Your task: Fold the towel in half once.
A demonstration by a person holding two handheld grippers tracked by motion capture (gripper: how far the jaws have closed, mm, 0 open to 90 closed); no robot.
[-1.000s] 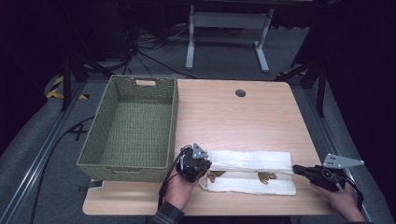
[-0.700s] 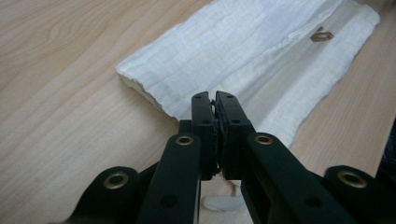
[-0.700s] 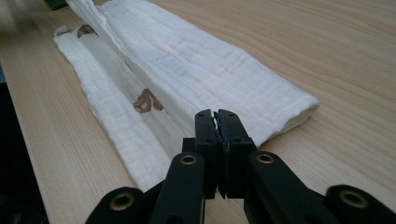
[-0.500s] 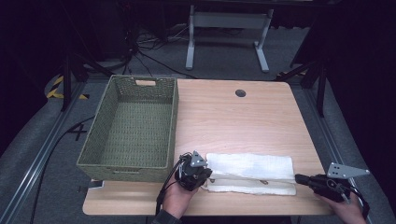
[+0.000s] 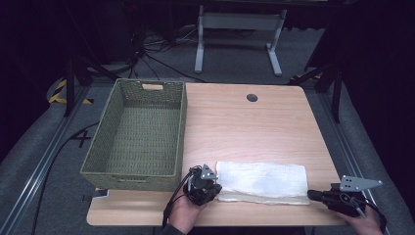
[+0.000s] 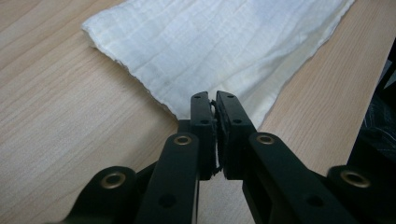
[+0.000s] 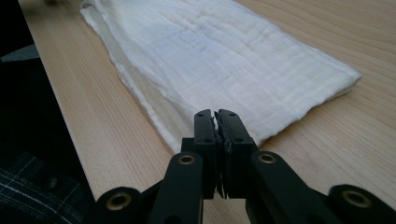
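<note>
Two grippers sit at the ends of a folded white cloth (image 5: 262, 182) lying flat near the front edge of the surface (image 5: 235, 127). From above, the left gripper (image 5: 213, 189) meets the cloth's left end, the right gripper (image 5: 312, 196) its right end, beside a green woven basket (image 5: 137, 134). Each gripper view shows the jaws nearly closed, having just eased slightly apart, the tips at the cloth's edge, clamping nothing.
</note>
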